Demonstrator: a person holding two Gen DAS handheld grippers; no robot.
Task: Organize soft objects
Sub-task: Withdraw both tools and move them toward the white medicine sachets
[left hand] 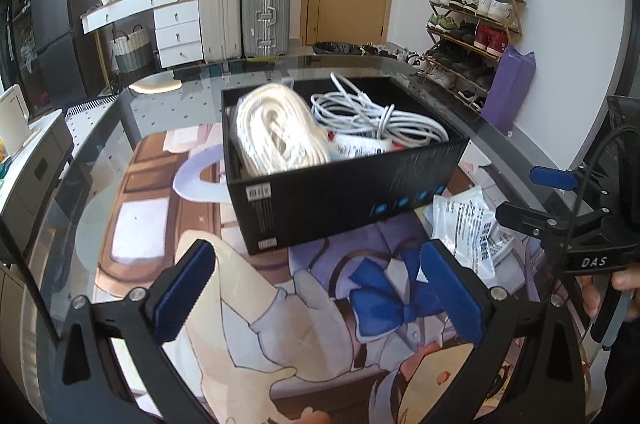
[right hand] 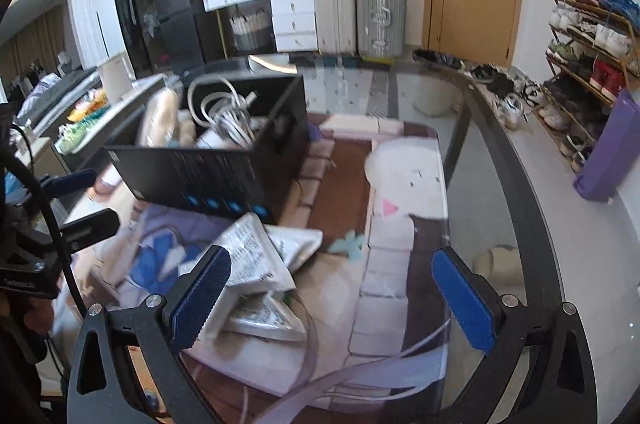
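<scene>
Both grippers, left gripper (left hand: 316, 288) and right gripper (right hand: 332, 298), hanging over tabletop (left hand: 160, 111) with jaws wide apart, nothing between. Plastic packets (right hand: 260, 264) lying beside black box (left hand: 340, 191), cords already inside. Packets looking slippery, probably sliding on glass or bunching under pinch. Second pile (right hand: 264, 316) overlapping, so one grab maybe dragging both.

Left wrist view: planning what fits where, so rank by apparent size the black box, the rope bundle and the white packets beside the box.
1. black box
2. rope bundle
3. white packets, though nearer the camera and partly hidden.
</scene>
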